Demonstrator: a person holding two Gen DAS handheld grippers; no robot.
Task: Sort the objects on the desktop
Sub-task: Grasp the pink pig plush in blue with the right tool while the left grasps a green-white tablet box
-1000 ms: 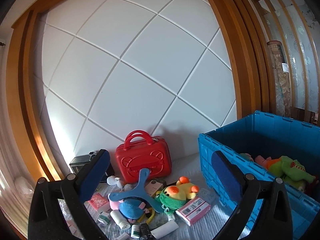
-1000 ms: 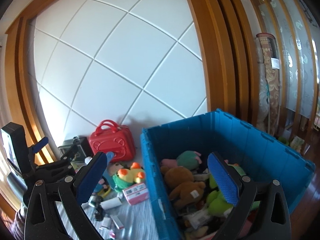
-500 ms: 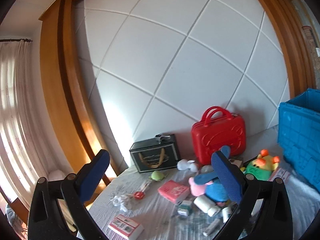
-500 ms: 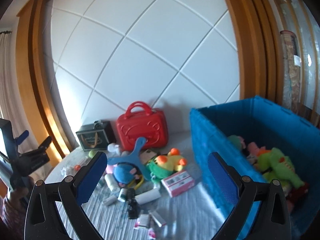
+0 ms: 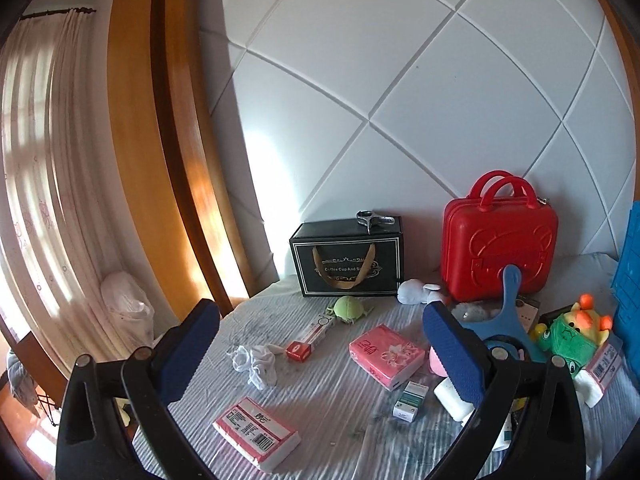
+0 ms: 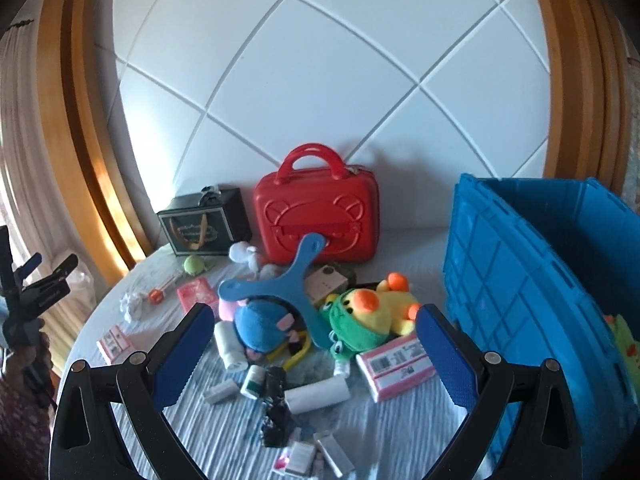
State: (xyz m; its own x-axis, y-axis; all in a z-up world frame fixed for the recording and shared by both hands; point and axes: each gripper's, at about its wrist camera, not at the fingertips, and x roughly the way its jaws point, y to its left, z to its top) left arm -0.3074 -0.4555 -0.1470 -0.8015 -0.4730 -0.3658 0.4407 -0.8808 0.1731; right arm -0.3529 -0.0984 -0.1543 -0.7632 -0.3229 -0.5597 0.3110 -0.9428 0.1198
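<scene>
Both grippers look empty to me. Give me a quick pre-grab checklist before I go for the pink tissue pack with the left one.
1. Left gripper open, empty: ok.
2. Right gripper open, empty: ok.
3. Pink tissue pack lies flat, nothing on it: ok.
4. Pack sits between the left fingers: not ok, still ahead of them.
5. Blue bin open on top: ok.
6. Room left in the bin: cannot tell.

White panelled wall (image 5: 400,80), wooden frame (image 5: 160,160), sunlit curtain (image 5: 36,160)
</scene>
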